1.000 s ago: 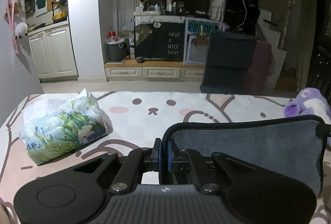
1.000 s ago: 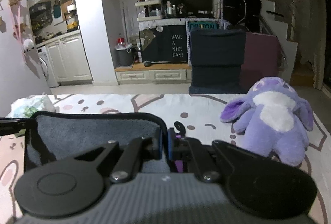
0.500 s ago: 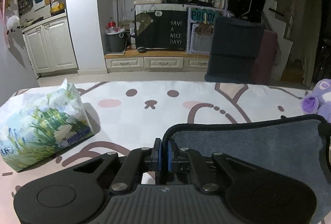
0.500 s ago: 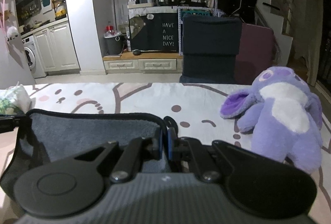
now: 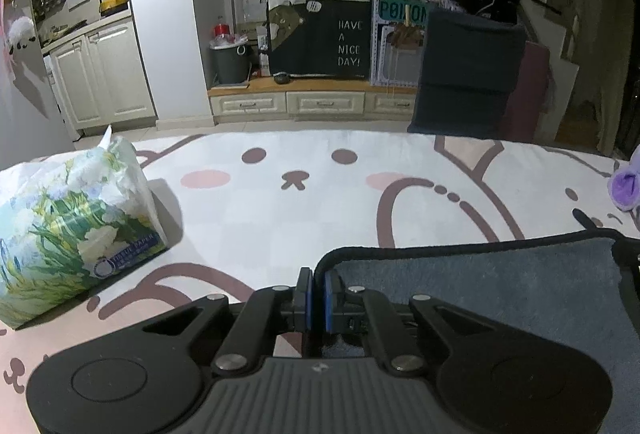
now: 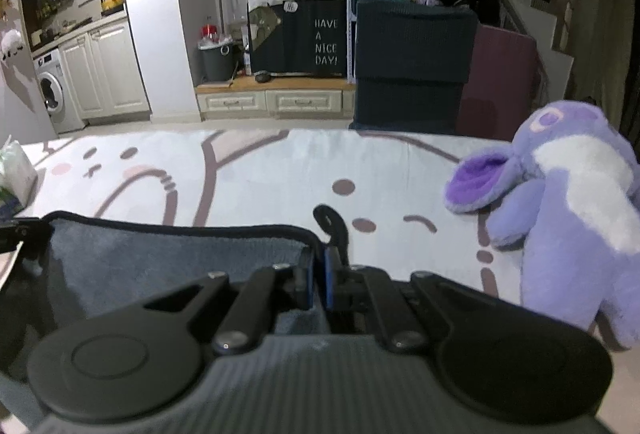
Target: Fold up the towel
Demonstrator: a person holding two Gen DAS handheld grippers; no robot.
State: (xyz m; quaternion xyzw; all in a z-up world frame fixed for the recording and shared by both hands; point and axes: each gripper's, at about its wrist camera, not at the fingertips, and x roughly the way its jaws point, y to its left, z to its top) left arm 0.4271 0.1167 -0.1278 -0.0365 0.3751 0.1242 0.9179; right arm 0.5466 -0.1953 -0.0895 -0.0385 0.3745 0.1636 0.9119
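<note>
Over the bench (image 5: 320, 201): grey towel (image 5: 500, 286), black-edged, stretched taut.
Jaws: left gripper (image 5: 316, 298) and right gripper (image 6: 318, 284) each clenched on a towel corner.
Ten o'clock: tissue pack (image 5: 68, 230).
Two o'clock: purple plush (image 6: 568, 205).

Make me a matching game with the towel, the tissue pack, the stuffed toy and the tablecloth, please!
Things:
1. towel
2. tissue pack
3. plush toy
4. tablecloth

Descriptions:
A. purple and white
B. printed with green leaves and flowers
C. grey with a dark edge, pinched by the left gripper and the right gripper
D. white with pink cartoon faces

Pairs: 1-C, 2-B, 3-A, 4-D
</note>
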